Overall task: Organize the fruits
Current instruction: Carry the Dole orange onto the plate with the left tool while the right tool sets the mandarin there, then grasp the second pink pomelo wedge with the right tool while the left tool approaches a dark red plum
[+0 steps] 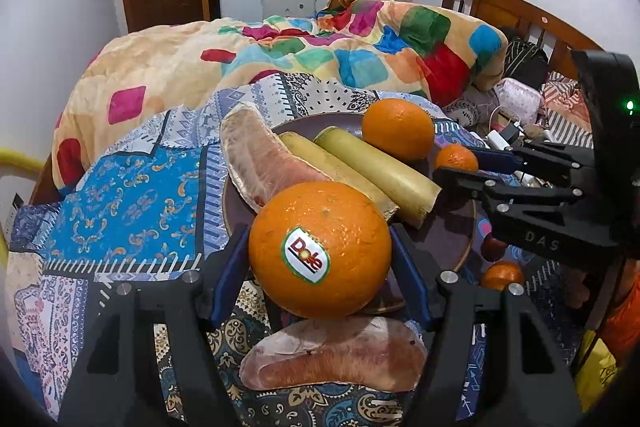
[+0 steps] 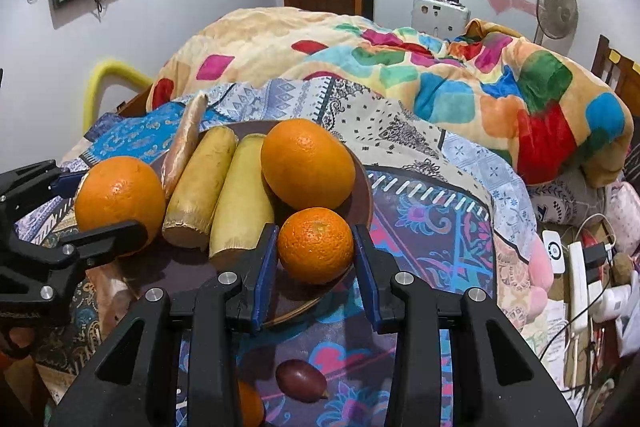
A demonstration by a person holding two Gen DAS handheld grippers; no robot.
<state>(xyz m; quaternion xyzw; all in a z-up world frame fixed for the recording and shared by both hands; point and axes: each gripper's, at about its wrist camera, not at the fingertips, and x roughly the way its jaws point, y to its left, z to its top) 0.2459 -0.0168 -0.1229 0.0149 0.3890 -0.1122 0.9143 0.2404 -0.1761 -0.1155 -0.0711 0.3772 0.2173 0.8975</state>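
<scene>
Large round orange with a Dole sticker (image 1: 320,249): clamped between the blue pads of the left gripper (image 1: 320,259), held over the near rim of the dark brown round plate (image 1: 456,227)
Small round orange (image 2: 316,245): grasped between the pads of the right gripper (image 2: 316,263), at the plate's edge
Plate contents: second large plain orange (image 2: 308,163), two pale yellow peeled cane-like sticks (image 2: 218,199) lying side by side, one pink pomelo segment (image 1: 260,163) leaning on the far rim
Off the plate, on the patterned blue bedsheet (image 1: 132,195): another pink pomelo segment (image 1: 336,355) below the left gripper; a dark red oval fruit (image 2: 302,381) and part of another orange (image 2: 250,403) below the right gripper
Behind: multicoloured checked quilt (image 1: 360,55) heaped on the bed
</scene>
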